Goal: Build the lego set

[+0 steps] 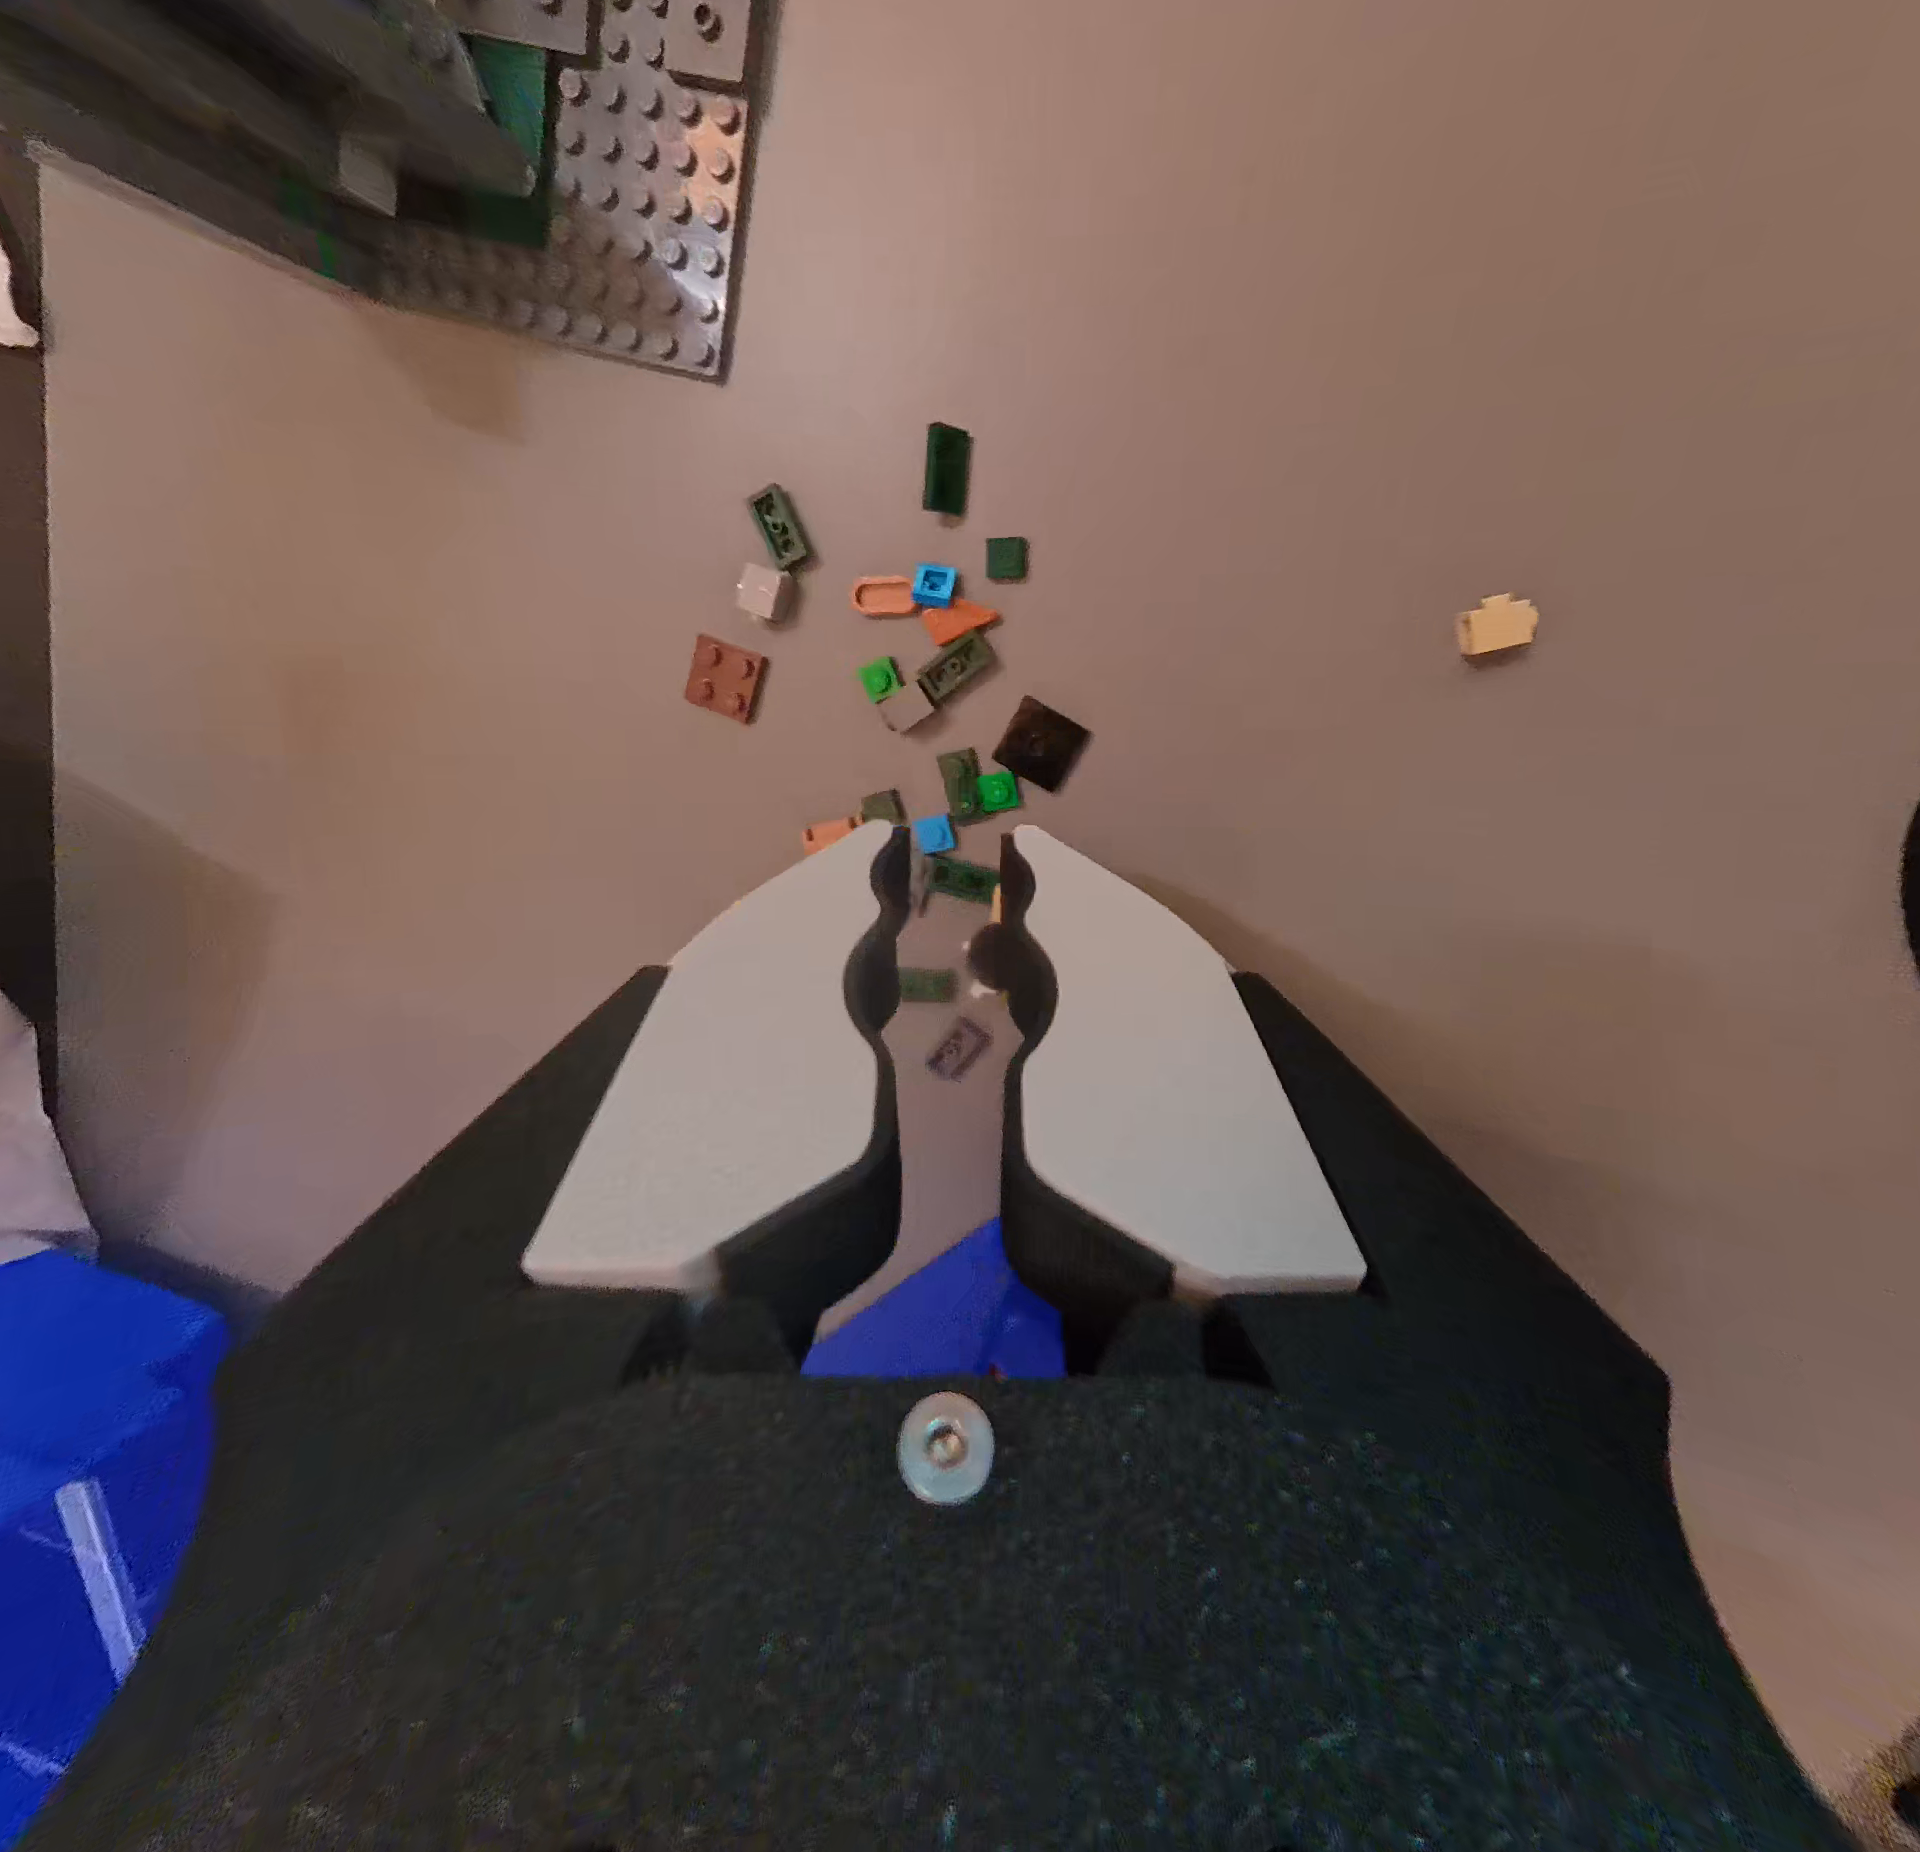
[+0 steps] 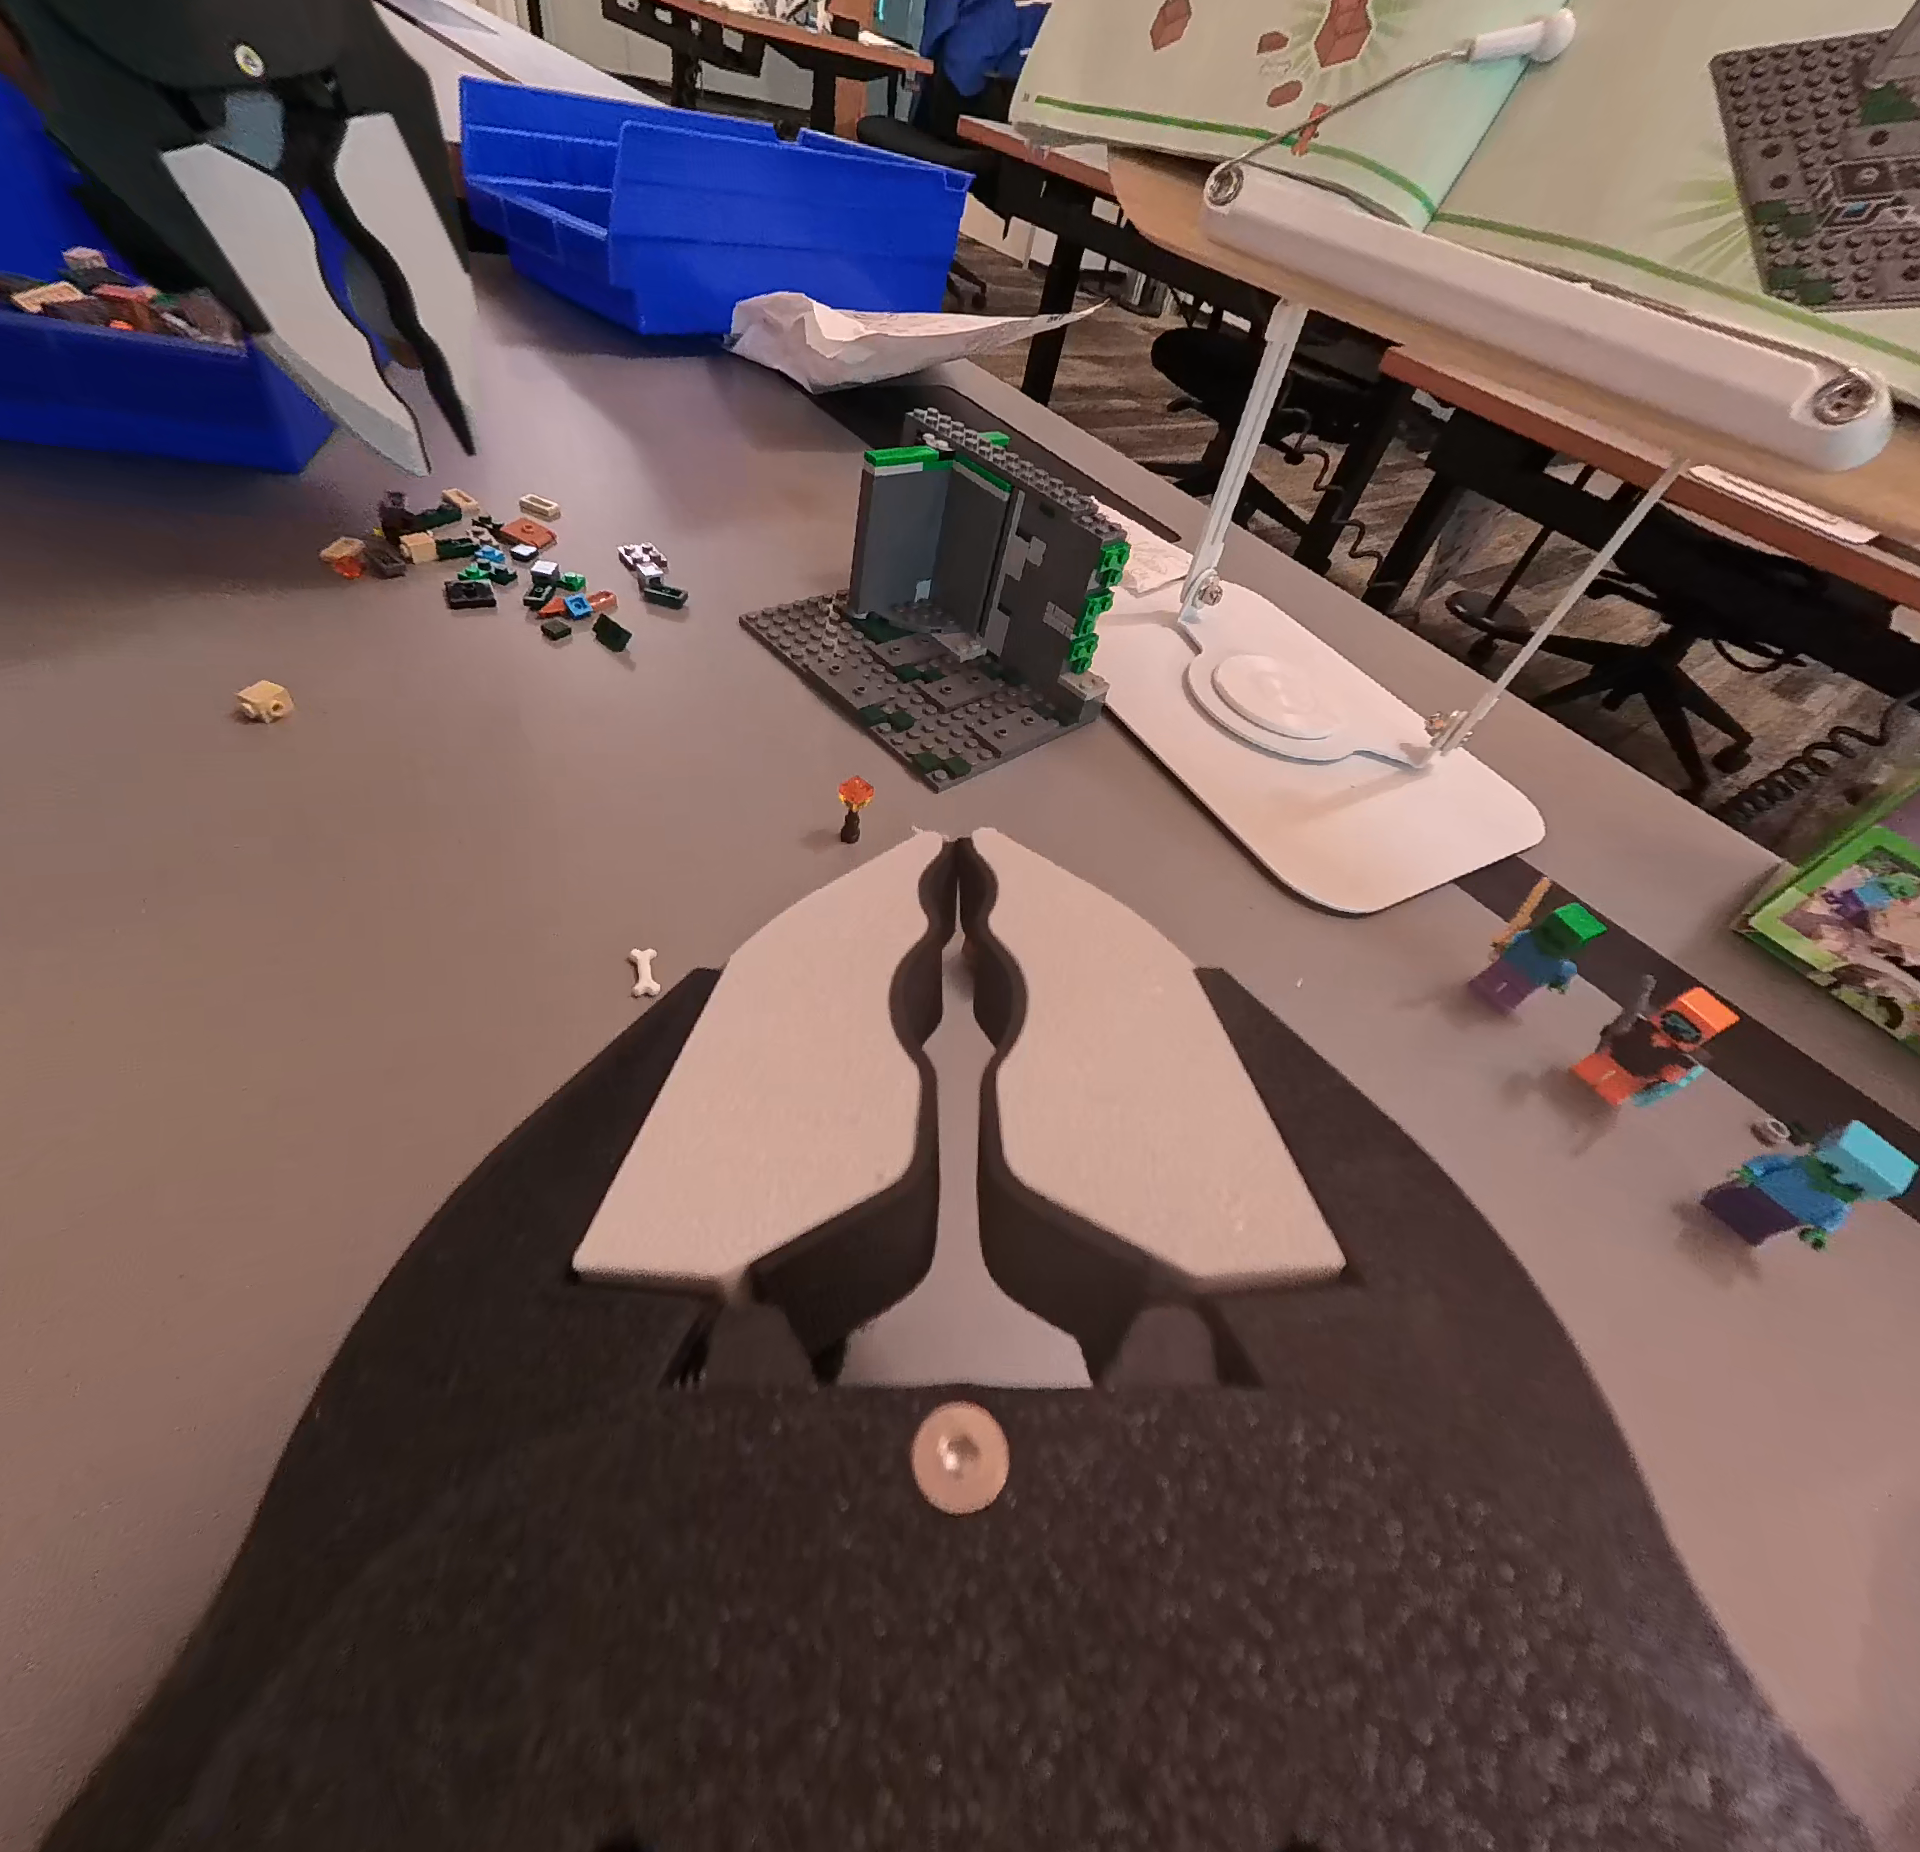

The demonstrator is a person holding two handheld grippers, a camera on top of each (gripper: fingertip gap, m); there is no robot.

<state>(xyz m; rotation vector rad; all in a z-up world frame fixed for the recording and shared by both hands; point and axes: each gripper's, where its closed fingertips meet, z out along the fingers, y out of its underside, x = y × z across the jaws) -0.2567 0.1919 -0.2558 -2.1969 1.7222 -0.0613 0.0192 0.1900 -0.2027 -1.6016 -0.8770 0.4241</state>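
While the left gripper hangs above the scatter of loose lego pieces on the grey table, its jaws stand slightly spread with nothing between them. A lone tan brick lies well apart from the heap. The right gripper hovers low over the table with its jaws pressed nearly together at the tips, empty. Just beyond its tips stands a small torch piece, and a white bone piece lies to the left. The half-built grey lego model sits beside a white book stand holding the instruction booklet. Three minifigures stand at right, blue bins behind.
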